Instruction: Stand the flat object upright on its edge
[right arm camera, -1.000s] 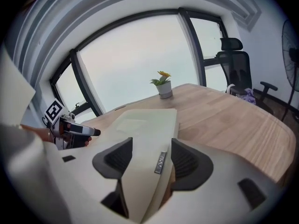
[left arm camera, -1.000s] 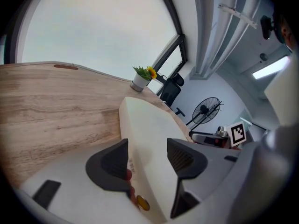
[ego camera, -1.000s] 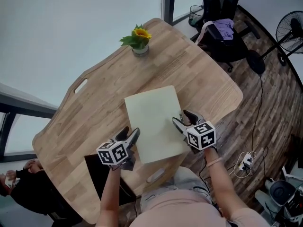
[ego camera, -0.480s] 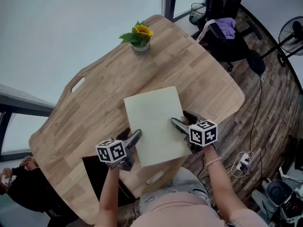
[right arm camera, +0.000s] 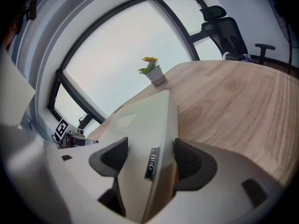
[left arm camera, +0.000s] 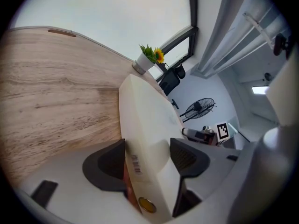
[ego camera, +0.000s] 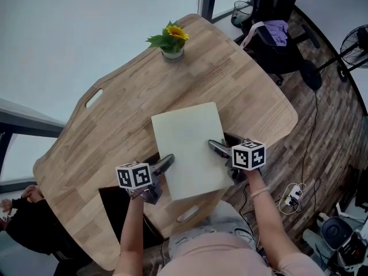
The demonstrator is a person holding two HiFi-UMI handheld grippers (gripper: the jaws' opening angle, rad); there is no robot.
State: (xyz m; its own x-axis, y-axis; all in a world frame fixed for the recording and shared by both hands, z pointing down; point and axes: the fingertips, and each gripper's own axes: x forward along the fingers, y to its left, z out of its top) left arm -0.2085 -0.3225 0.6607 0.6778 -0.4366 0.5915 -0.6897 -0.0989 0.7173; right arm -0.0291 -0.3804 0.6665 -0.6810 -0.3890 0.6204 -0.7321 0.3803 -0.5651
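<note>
A flat pale cream slab (ego camera: pixel 190 148) lies on the wooden table (ego camera: pixel 115 131), its near edge at the table's front. My left gripper (ego camera: pixel 160 164) straddles its left edge and my right gripper (ego camera: pixel 221 142) its right edge. In the left gripper view the slab's edge (left arm camera: pixel 145 120), with a barcode sticker, runs between the dark pads (left arm camera: pixel 110 162) of that gripper (left arm camera: pixel 147 155), whose jaws have been widening. In the right gripper view the slab (right arm camera: pixel 149 120) sits between the opening jaws of that gripper (right arm camera: pixel 149 155). Neither pair of pads visibly presses on it.
A small sunflower pot (ego camera: pixel 172 42) stands at the table's far edge. Right of the table are an office chair (ego camera: pixel 276 33) with purple cloth, a floor fan (ego camera: pixel 356 45) and a power strip (ego camera: pixel 296 191). A person (ego camera: pixel 29 211) crouches at lower left. Handle slots (ego camera: pixel 92 98) pierce the tabletop.
Both grippers' jaws have spread wider around the slab's side edges. The slab has stayed where it was on the table. The head view has shifted slightly.
</note>
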